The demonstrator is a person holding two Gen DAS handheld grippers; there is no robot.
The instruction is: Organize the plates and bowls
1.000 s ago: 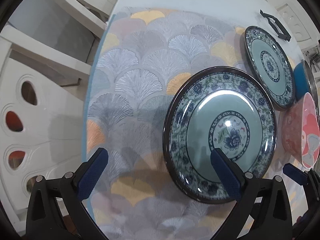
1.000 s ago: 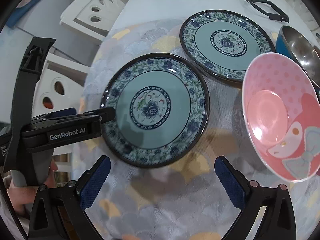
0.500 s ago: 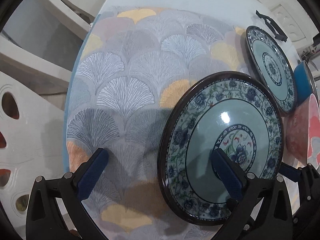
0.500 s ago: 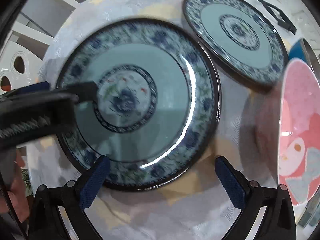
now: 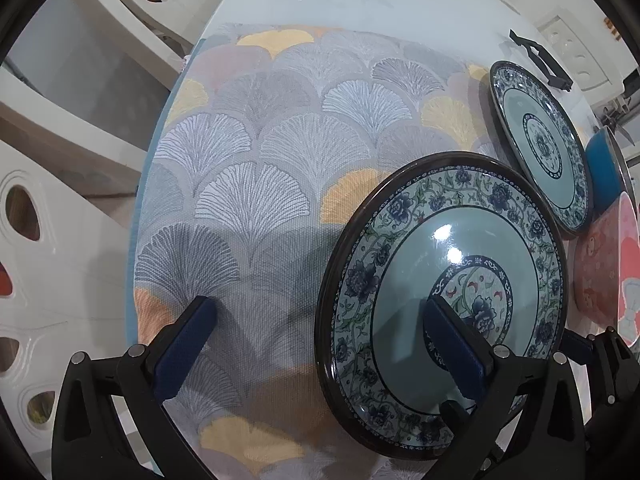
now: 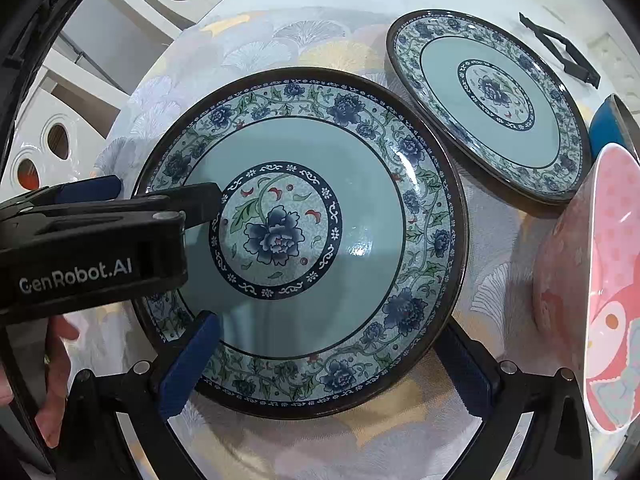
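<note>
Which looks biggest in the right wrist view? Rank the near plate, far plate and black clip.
1. Near plate, though nearness inflates it; both plates share one pattern, so true sizes may match.
2. Far plate.
3. Black clip, clearly smallest.

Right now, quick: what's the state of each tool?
Left tool: open, one finger over the near plate.
Right tool: open, straddling that plate's near edge, not clamped.

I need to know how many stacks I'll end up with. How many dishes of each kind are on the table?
Blue floral plates: 2, the near plate and the far plate
Pink bowl: 1
Blue bowl with a metal inside: 1
Total: 4 dishes
</note>
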